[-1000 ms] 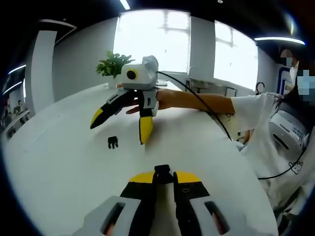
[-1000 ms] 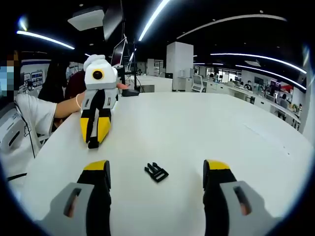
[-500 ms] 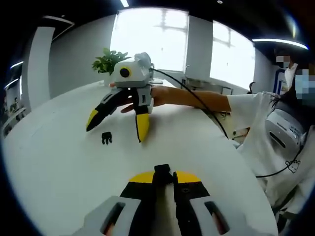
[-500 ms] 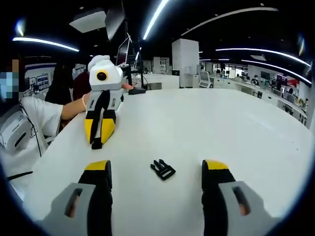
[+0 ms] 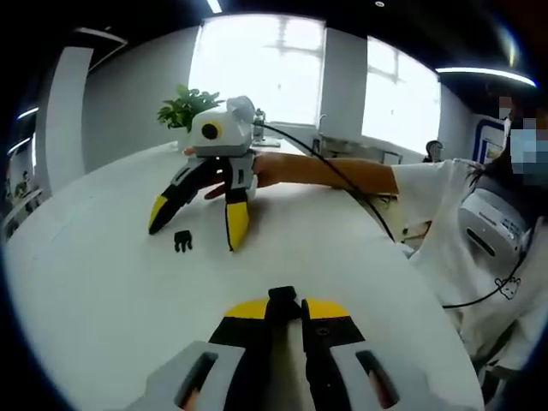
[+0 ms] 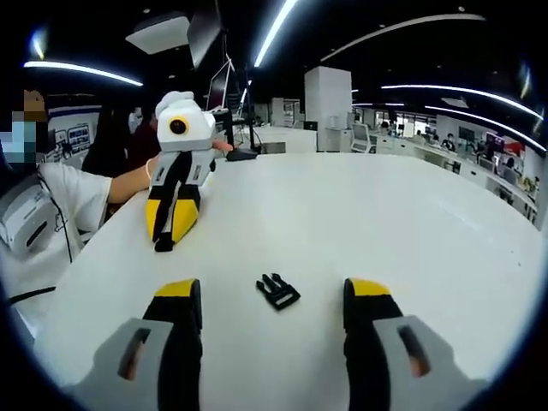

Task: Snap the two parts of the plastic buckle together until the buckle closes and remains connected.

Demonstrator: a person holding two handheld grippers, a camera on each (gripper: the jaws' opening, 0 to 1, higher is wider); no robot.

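A black buckle part (image 5: pixel 283 297) sticks out between the yellow tips of my left gripper (image 5: pixel 283 306), which is shut on it. The other black buckle part (image 6: pixel 276 290), with prongs, lies flat on the white table (image 6: pixel 385 214). My right gripper (image 6: pixel 272 295) is open, one jaw on either side of that part without touching it. In the left gripper view the right gripper (image 5: pixel 195 224) hangs open over the pronged part (image 5: pixel 182 241). The right gripper view has the left gripper (image 6: pixel 169 233) at the far left, its tips together on a dark piece.
The person's arm (image 5: pixel 342 175) and a black cable (image 5: pixel 360 193) reach across the table from the right. A potted plant (image 5: pixel 187 107) stands at the far edge. The person's white-sleeved body (image 6: pixel 43 205) sits at the table's left side. Bare tabletop (image 5: pixel 103 282) lies around both grippers.
The right gripper has edged forward and lower, so the pronged part now lies between its jaws, which stand slightly narrower. The left gripper keeps its hold.
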